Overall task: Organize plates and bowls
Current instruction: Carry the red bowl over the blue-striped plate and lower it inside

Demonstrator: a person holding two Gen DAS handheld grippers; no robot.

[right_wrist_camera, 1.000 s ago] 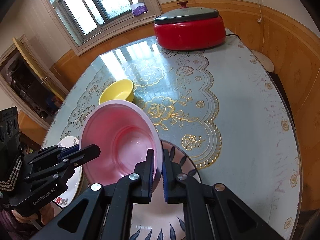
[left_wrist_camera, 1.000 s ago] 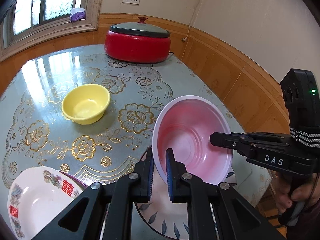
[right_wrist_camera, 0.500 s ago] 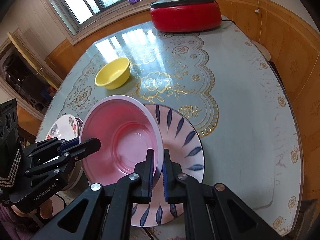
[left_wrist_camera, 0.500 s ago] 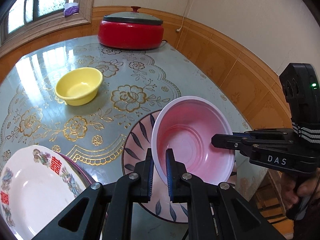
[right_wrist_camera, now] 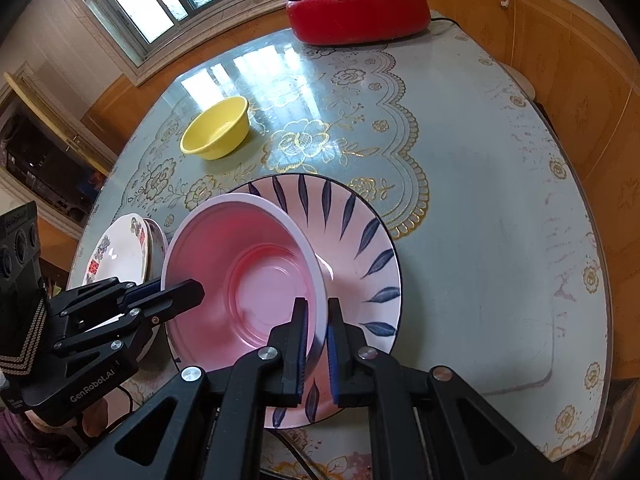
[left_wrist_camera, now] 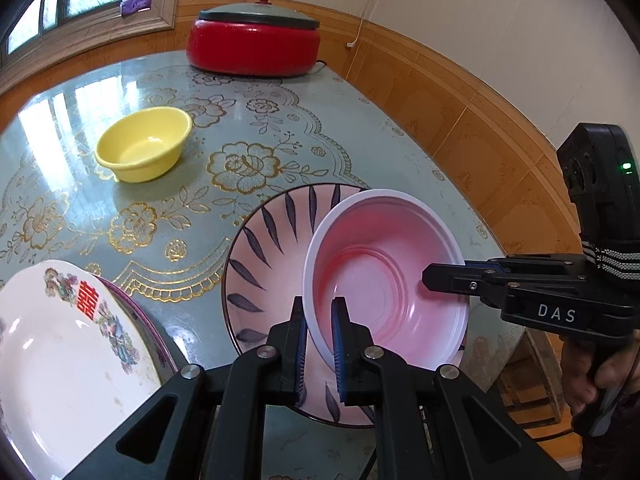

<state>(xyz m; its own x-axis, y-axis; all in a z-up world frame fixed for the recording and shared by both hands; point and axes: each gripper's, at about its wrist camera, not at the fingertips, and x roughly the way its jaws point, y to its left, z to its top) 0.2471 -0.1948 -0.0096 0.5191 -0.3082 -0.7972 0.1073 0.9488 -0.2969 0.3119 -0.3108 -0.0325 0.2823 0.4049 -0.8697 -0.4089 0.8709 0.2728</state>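
Both grippers, left gripper and right gripper, clamp opposite rims of the pink bowl, held tilted above the leaf-pattern plate. Recommendation: level the bowl, move both grips together, avoid rim slippage.

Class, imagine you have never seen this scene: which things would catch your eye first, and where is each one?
First, the pink bowl, held tilted above the leaf-patterned plate near the table's front edge, its rim pinched by the left hand-held gripper and the right hand-held gripper on opposite sides. Next, the red lidded cooker at the far edge, and the yellow bowl alone mid-table.
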